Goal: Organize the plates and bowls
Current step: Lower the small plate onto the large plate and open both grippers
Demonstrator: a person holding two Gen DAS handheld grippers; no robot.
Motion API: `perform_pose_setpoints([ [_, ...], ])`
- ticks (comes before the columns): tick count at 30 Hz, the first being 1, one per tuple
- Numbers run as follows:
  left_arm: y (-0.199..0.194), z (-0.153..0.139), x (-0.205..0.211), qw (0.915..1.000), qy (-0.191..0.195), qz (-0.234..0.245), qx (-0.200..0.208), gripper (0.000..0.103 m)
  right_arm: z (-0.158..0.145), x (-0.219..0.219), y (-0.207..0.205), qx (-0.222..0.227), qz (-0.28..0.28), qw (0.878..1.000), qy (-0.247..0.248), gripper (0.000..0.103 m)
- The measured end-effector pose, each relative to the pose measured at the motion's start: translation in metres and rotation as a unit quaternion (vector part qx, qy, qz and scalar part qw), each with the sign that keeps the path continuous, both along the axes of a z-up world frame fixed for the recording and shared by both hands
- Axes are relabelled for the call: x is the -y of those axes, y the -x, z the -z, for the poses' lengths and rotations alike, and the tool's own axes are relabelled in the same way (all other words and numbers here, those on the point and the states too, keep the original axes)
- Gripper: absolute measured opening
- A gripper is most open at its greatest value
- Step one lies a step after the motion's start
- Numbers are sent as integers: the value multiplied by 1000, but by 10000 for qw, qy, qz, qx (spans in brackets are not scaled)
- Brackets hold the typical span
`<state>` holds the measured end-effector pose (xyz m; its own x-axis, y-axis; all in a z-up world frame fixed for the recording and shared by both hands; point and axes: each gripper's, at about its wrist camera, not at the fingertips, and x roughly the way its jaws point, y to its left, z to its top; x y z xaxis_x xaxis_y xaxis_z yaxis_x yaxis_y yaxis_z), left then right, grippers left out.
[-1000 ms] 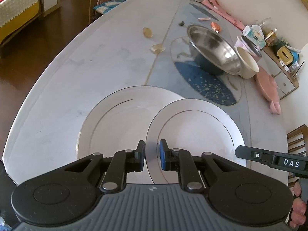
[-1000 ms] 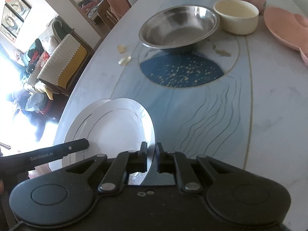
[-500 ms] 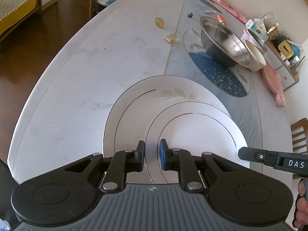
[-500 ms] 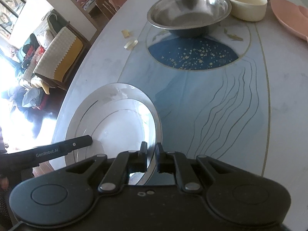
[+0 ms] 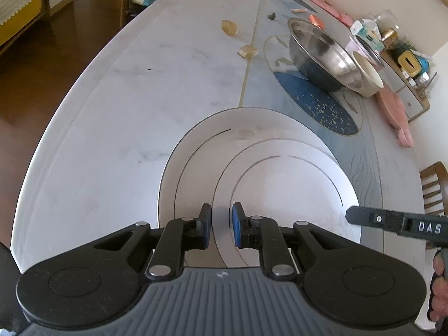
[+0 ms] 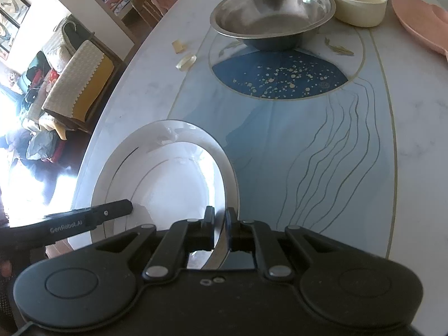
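Well, from the left, dark wooden floor gives way to the pale marble table (image 5: 126, 98), bare on that side apart from two small amber pieces (image 5: 247, 51) further back near its gold inlay line.

At the near edge sits the larger white plate (image 5: 201, 151), flat on the table. Over its right part lies the smaller white plate (image 5: 280, 196) with a thin dark ring. I cannot tell whether the upper one rests fully on the lower or is a touch raised.

The left gripper (image 5: 219, 229) points steeply down at the smaller plate's left rim. Its blue pads stand close together with that rim running between them, nearer the left pad, and a strip of white shows in the gap. Whether the pads actually bite on the rim I cannot tell.

The right gripper (image 6: 219, 229) comes in on the opposite side, and its pads are pinched tight on the smaller plate's right rim. A hand (image 5: 438, 288) shows at the edge behind it.

Further back and to the right, well apart from the plates, a steel bowl (image 5: 322, 53) stands by the dark blue speckled patch in the tabletop. A cream bowl (image 5: 366, 75) is just beside it, touching or nearly so. A lavender pot (image 5: 361, 47) is behind the cream bowl, and a pink plate (image 5: 392, 106) lies beyond.
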<state>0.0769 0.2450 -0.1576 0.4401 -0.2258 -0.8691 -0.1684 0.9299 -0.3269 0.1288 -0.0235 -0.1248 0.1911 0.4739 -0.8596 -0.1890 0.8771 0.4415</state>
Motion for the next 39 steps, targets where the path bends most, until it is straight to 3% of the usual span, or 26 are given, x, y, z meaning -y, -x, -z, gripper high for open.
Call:
perform_pose_setpoints([
  [8,-2,-2,-11,9996,59,277,-38,15,2,0,-3,-84,71,9999,-62,7],
  [25,5,-17,-22,9993,-186,277,175,15,10,-19,-4,-38,-139,9998,119,9],
  [32,5,-33,-10,9974,-361,497,379,15,-3,-19,-1,147,-222,9995,179,24],
  [39,-1,-62,26,9917,-484,880,806,15,-35,-8,7,807,-450,9953,285,34],
])
